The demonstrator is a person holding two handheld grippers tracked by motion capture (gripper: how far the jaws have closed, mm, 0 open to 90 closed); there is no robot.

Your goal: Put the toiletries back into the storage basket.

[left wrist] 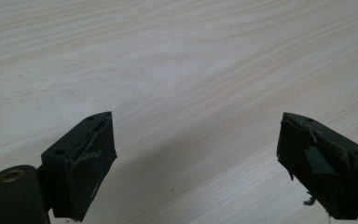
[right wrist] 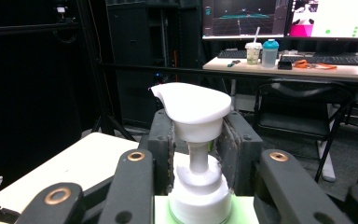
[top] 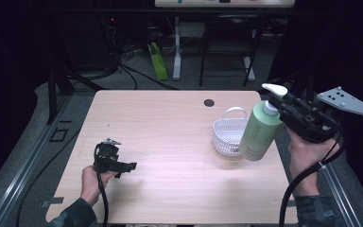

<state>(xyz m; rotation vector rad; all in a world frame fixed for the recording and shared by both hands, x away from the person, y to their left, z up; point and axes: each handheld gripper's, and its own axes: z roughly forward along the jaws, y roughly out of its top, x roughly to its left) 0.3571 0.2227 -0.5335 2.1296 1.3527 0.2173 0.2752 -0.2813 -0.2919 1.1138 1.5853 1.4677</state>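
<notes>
Basket (top: 229,136) beside bottle (top: 261,132) appears from above.

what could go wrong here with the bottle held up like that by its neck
1. The right gripper clamps only the thin pump neck of the green pump bottle, which hangs tilted in the air, so it could swing or slip.
2. The bottle's base hangs close by the white basket, which lowering it could knock.
3. The left gripper is far off, giving no support.

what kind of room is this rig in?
Most likely a lab or office workspace set up for recording, not a home. The wooden table stands among dark frame posts and floor cables, and behind it a desk carries monitors and keyboards, with a black chair beside it.
</notes>
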